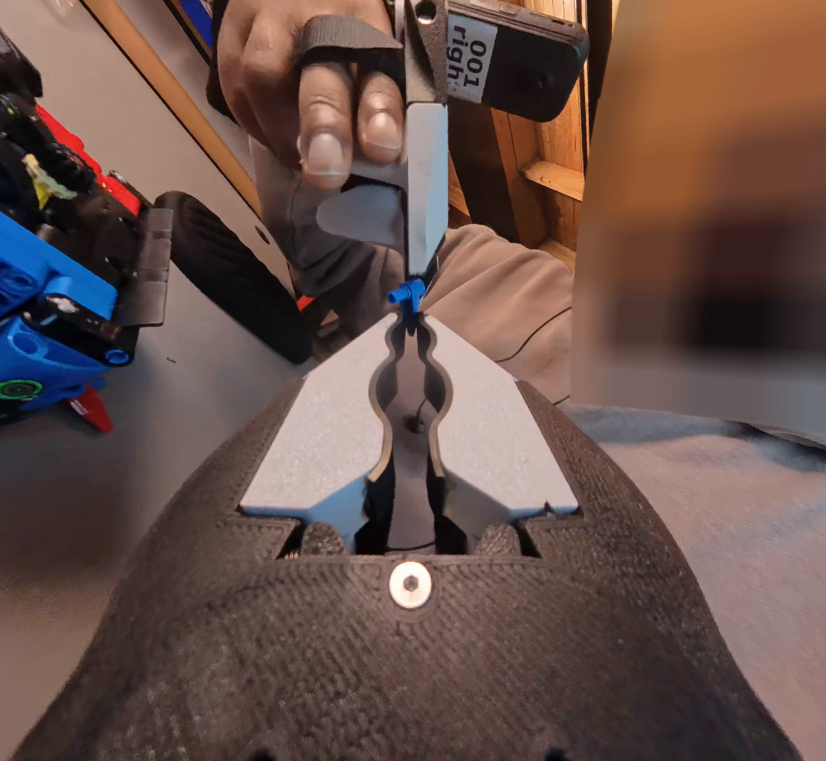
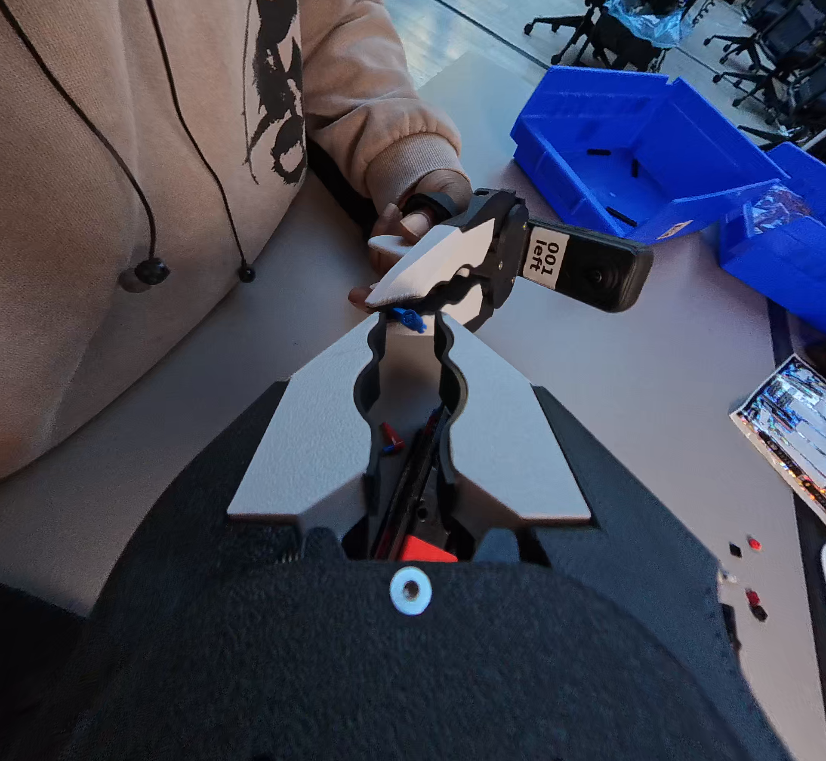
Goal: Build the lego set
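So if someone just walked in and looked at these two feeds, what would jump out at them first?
The small blue pin at centre, pinched at the tips of the left gripper, with the right gripper coming down onto it from above. In the right wrist view the same meeting sits mid-frame above the grey table. Next, the bright blue bin at upper right, nearly empty.

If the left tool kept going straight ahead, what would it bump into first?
Probably the right tool, whose tip hangs just beyond the small blue piece that the left tool pinches. Depth is unclear, but they look nearly touching.
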Motion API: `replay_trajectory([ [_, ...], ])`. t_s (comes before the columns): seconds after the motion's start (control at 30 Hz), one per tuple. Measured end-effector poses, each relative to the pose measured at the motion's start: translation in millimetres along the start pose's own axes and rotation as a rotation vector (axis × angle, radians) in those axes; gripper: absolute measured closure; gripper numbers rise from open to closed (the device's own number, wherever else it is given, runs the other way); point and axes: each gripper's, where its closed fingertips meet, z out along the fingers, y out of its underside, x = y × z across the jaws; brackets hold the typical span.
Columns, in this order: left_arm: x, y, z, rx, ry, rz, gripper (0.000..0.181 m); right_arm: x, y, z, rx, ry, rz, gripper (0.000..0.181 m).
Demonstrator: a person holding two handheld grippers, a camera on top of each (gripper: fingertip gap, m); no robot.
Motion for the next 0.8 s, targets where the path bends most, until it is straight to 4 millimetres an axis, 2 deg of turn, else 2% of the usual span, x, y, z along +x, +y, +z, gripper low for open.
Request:
replay_trajectory([
  [0.13, 0.8, 8.0, 5.2, -0.044, 0.029, -0.032, 0.179, -9.2, 2.2, 2.7, -0.047, -0.044, -0.041, 0.173],
  [0.23, -5.5, 5.8, 2.9, -0.032, -0.017, -0.015, 0.178, -7.2, 8.9, 2.6, -0.068, -0.029, 0.005, 0.174],
  [0.3, -15.2, -2.6, -4.5, -0.006, -0.133, 0.082, 0.177, 1.7, 20.1, 0.8, -0.088, 0.015, 0.111, 0.175],
  [0.33, -21.5, -7.3, -10.0, -0.002, -0.222, 0.157, 0.171, 5.8, 27.2, -0.4, -0.106, 0.035, 0.181, 0.175],
  [0.4, -38.3, -14.6, -23.8, -0.036, -0.464, 0.364, 0.164, 11.3, 42.4, -1.2, -0.16, 0.076, 0.303, 0.175],
  [0.5, -46.2, -23.2, -32.9, -0.1, -0.71, 0.657, 0.165, 9.9, 50.9, 2.8, -0.197, 0.086, 0.432, 0.175],
  [0.6, -46.1, -24.9, -30.8, -0.153, -0.805, 0.804, 0.174, 11.6, 54.2, 5.4, -0.222, 0.097, 0.529, 0.175],
  [0.63, -45.3, -23.9, -29.3, -0.172, -0.816, 0.832, 0.17, 13.2, 55.8, 5.5, -0.234, 0.108, 0.553, 0.175],
  [0.73, -48.6, -20.5, -28.2, -0.222, -0.86, 0.868, 0.168, 15.5, 52.3, 6.1, -0.223, 0.113, 0.591, 0.175],
  [0.8, -50.2, -21.0, -28.4, -0.229, -0.885, 0.886, 0.176, 16.0, 51.1, 6.8, -0.236, 0.122, 0.571, 0.175],
])
